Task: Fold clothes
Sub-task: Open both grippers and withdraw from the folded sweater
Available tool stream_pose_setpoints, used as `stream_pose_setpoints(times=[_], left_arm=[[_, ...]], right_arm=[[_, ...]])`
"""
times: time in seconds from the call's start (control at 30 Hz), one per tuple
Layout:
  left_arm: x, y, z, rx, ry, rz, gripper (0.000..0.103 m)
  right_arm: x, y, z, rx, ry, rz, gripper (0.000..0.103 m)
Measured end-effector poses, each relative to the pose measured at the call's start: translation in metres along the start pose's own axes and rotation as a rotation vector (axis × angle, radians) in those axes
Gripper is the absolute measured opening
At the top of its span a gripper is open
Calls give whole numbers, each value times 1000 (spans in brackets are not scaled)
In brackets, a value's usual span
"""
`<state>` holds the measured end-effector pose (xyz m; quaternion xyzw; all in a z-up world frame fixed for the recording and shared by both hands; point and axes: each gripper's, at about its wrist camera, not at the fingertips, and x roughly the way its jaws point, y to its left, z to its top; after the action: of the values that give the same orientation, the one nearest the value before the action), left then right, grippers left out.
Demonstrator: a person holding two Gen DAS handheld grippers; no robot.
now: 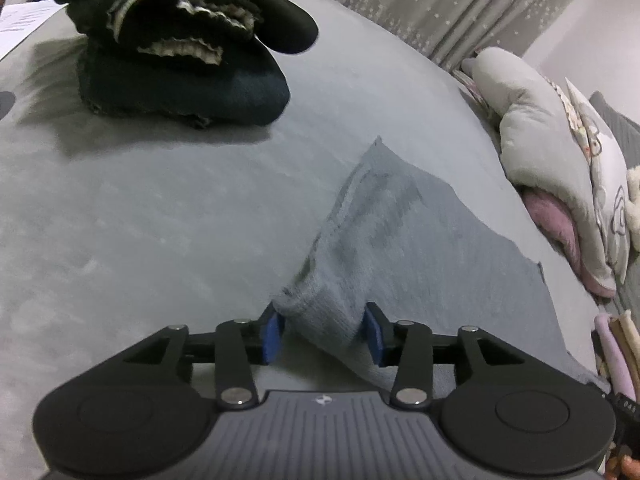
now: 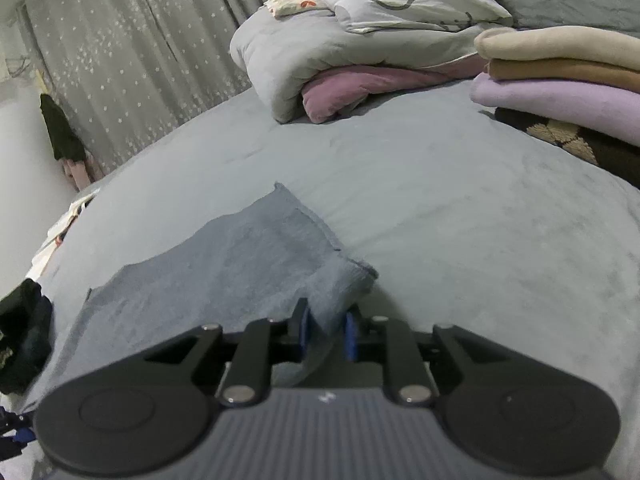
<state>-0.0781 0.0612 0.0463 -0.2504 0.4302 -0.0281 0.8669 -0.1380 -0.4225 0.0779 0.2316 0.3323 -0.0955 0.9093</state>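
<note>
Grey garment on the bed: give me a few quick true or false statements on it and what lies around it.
1. The grey garment lies on the bed. True.
2. The left hand-held gripper is clamped tight on it. False: the pads stand apart with cloth between them.
3. A dark clothes pile sits farther up the bed. True.
4. The folded stack in the right wrist view is all black. False: cream, tan and lilac layers show.
5. Cloth sits between the right hand-held gripper fingers. True.
</note>
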Motion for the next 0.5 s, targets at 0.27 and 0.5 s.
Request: stream_pose_setpoints(times=[0.27,0.5], left_arm=[[-7,14,9,-58,-40,33,48],[-3,6,17,-2,-50,41,54]], right_arm=[[-9,-12,14,32,-64,-43,35],[-7,-4,22,-19,-77,-14,62]])
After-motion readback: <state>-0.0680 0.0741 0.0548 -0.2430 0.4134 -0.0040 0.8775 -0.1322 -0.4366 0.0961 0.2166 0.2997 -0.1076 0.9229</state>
